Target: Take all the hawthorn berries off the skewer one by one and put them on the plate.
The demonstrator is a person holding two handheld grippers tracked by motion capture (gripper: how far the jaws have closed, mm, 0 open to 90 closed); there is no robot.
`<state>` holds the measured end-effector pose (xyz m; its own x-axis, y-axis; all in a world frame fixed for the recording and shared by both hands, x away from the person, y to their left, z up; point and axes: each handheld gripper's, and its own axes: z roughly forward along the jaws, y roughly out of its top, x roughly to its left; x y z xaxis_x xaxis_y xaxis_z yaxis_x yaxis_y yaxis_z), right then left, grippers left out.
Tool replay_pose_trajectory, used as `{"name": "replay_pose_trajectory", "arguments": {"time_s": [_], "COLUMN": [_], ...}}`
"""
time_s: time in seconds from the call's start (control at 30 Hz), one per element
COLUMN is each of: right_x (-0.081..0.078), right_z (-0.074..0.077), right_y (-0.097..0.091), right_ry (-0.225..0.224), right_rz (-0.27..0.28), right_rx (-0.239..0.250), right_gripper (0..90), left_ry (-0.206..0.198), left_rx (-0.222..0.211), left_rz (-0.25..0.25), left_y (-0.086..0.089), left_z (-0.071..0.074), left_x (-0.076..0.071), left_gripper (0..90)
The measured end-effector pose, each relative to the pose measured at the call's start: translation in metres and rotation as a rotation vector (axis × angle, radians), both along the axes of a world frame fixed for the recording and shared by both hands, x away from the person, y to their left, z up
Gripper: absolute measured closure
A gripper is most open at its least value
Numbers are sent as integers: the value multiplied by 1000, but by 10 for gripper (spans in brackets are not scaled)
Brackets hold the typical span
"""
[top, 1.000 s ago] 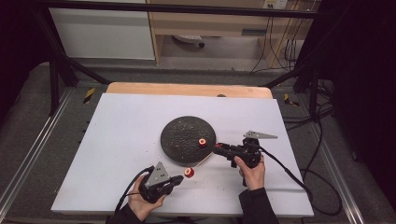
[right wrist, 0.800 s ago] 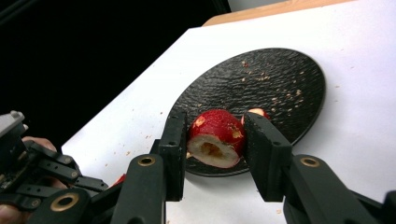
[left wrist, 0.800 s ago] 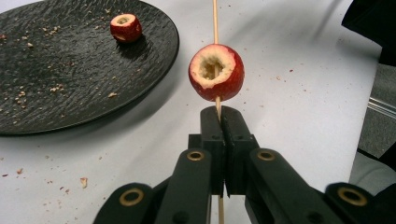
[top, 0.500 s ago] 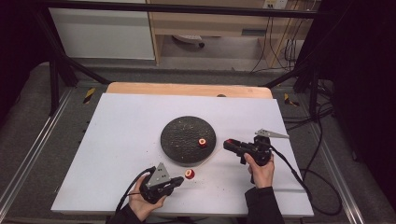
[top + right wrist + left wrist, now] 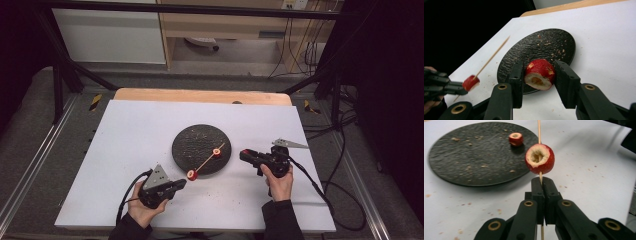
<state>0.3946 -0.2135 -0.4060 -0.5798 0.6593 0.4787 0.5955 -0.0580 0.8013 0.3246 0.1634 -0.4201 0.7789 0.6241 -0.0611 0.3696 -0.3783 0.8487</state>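
Pinching a skewer (image 5: 539, 130) level, left fingers (image 5: 541, 185); right fingers (image 5: 539, 75) seemingly clamping a fruit piece (image 5: 539, 74).

It looks like a lab: a white worktop (image 5: 125, 150) stands inside a black frame (image 5: 65, 75), with cables (image 5: 300, 55) hanging at one o'clock and pale cabinets (image 5: 110, 35) at eleven.

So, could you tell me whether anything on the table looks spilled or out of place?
Yes: small brown crumbs are scattered over the black plate and the white table around it, probably shed by the cored red fruit pieces. One piece sits on the skewer; another is in the right gripper.
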Motion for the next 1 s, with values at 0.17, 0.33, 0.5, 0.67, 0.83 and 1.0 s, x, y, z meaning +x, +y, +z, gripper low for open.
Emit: {"name": "replay_pose_trajectory", "arguments": {"time_s": [0.17, 0.33, 0.5, 0.67, 0.83, 1.0], "right_x": [5, 14, 29, 45, 59, 68], "right_z": [1, 3, -3, -9, -20, -32], "right_y": [17, 44, 74, 96, 109, 120], "right_ry": [2, -9, 0, 24, 55, 79], "right_rz": [27, 53, 77, 76, 59, 51], "right_rx": [-25, -50, -96, -120, -148, -190], "right_gripper": [619, 619, 620, 620, 620, 620], "left_ry": [1, 2, 1, 5, 7, 6], "left_rx": [-16, -31, -35, -42, -43, -45], "left_rz": [44, 82, 103, 123, 133, 139], "left_y": [13, 24, 31, 37, 40, 41], "left_z": [3, 5, 6, 6, 6, 6], "left_x": [7, 12, 16, 19, 21, 22], "left_gripper": [883, 883, 883, 883, 883, 884]}}
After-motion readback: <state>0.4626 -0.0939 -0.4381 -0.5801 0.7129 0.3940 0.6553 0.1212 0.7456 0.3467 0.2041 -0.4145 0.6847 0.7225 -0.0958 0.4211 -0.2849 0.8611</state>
